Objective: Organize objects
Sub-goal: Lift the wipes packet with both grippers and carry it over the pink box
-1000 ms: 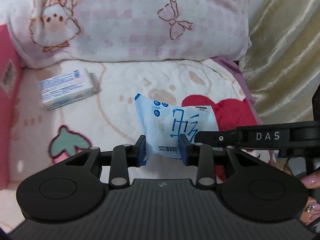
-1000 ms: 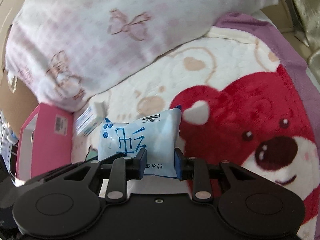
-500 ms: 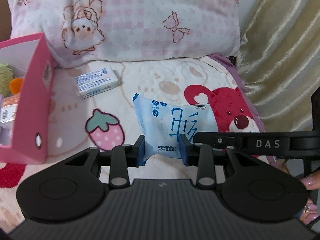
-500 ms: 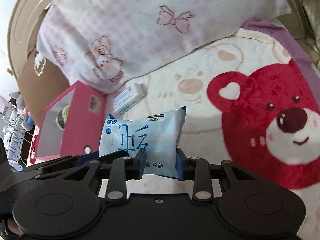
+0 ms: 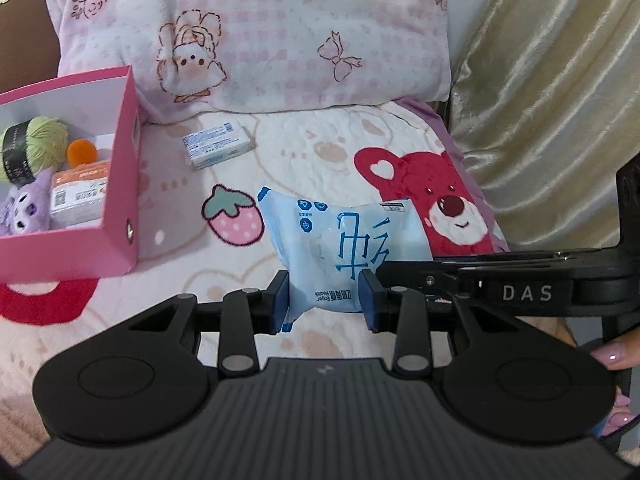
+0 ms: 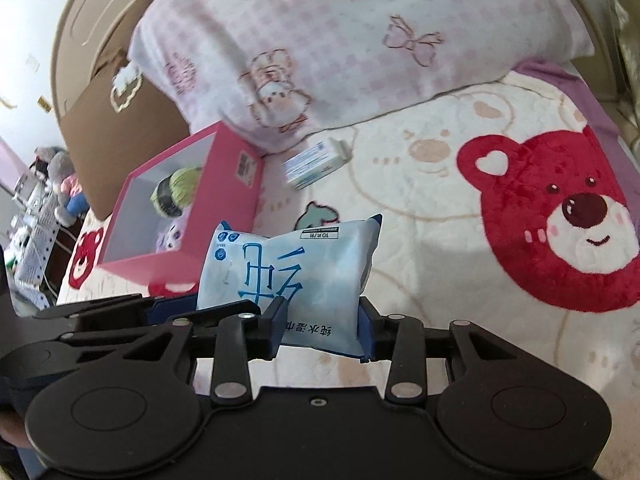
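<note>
A light blue wet-wipe pack (image 5: pixel 340 244) is held up above the bed by both grippers at once. My left gripper (image 5: pixel 325 300) is shut on its near edge. My right gripper (image 6: pixel 320 322) is shut on the same pack (image 6: pixel 288 268) from the right side; its black arm shows in the left wrist view. A small white and blue box (image 5: pixel 218 150) lies on the blanket near the pillow, also in the right wrist view (image 6: pixel 316 162). An open pink box (image 5: pixel 120 216) stands at the left, holding green yarn (image 5: pixel 36 148), a purple plush (image 5: pixel 24 208) and a packet.
A pink checked pillow (image 5: pixel 256 32) lies across the back. The blanket (image 5: pixel 420 148) has a red bear and strawberry print. A gold curtain (image 5: pixel 552 92) hangs at the right. A brown headboard (image 6: pixel 104 92) and cluttered shelves (image 6: pixel 28 224) are at the far left.
Both grippers have lifted and pulled back with the pack held between them. The pink box and its contents have come into view at the left.
</note>
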